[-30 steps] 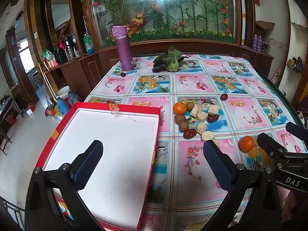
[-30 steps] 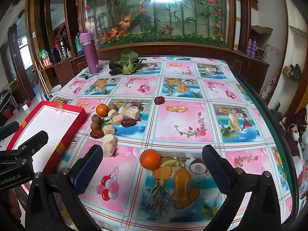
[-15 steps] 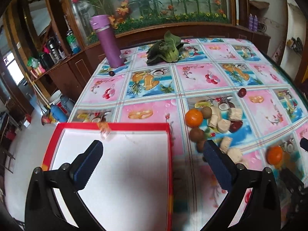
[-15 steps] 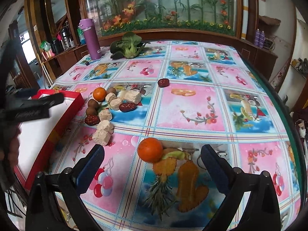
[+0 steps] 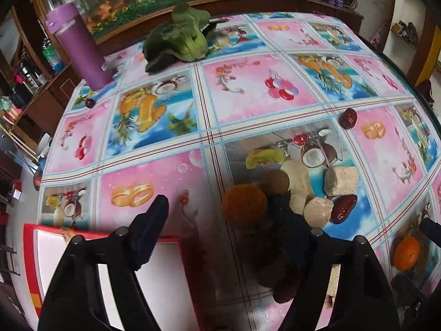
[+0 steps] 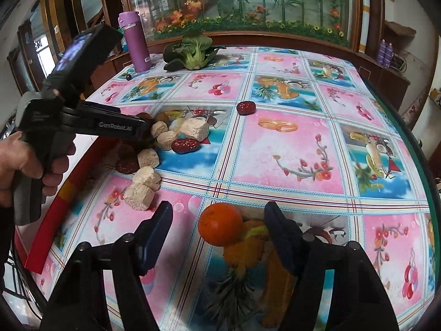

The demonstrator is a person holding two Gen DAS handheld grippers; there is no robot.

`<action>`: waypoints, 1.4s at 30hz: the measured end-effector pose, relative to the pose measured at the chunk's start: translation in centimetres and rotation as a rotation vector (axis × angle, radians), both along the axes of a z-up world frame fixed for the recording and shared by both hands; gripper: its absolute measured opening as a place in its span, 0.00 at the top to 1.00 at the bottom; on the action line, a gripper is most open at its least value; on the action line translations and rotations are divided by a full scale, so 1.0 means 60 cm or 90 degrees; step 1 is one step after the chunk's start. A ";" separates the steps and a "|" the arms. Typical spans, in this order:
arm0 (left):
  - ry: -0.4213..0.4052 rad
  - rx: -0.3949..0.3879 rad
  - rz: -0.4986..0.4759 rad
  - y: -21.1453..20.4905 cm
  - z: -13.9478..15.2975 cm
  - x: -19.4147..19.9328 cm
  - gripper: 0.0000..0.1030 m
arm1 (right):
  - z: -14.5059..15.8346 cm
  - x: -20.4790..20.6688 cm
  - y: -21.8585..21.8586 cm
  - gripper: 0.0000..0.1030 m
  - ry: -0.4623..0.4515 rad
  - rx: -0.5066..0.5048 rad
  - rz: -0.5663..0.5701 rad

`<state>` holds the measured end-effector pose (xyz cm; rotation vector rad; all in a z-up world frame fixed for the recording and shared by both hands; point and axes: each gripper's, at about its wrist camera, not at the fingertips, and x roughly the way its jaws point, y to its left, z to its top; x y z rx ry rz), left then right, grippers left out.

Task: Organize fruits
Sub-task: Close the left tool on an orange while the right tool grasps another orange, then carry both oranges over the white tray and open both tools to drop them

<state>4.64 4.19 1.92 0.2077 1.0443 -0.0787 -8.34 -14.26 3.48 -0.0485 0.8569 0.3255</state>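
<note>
While both grippers hang over the fruit pile [image 6: 165, 138], neither holds anything yet. Left gripper [image 5: 228, 218] has its jaws spread around the shadowed orange [image 5: 244, 207] at the pile's tray-side edge, probably lining up a grab for the red tray [image 5: 30, 251]. Right gripper [image 6: 217, 229] is spread around a lone orange [image 6: 220, 224] well clear of the pile. Left's right finger hides the fruit under it.
</note>
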 end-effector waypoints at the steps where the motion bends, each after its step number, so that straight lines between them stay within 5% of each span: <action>1: 0.006 -0.006 -0.002 0.002 -0.003 0.003 0.31 | -0.001 0.001 0.001 0.33 0.002 -0.001 0.001; 13: 0.024 -0.065 -0.048 -0.007 -0.006 0.011 0.66 | -0.021 0.013 0.002 0.65 0.035 -0.010 -0.011; 22: 0.008 -0.092 -0.035 -0.005 0.010 -0.015 0.67 | -0.013 0.009 0.000 0.69 0.039 0.009 -0.025; 29: -0.102 -0.148 -0.005 0.042 0.112 -0.121 0.67 | 0.037 -0.015 0.040 0.69 -0.012 0.019 0.016; 33: -0.156 -0.139 0.053 0.104 0.144 -0.205 0.67 | 0.059 -0.020 0.101 0.69 -0.006 0.053 0.076; 42: -0.116 -0.085 0.195 0.227 0.079 -0.335 0.67 | 0.046 -0.016 0.294 0.69 0.057 0.097 0.203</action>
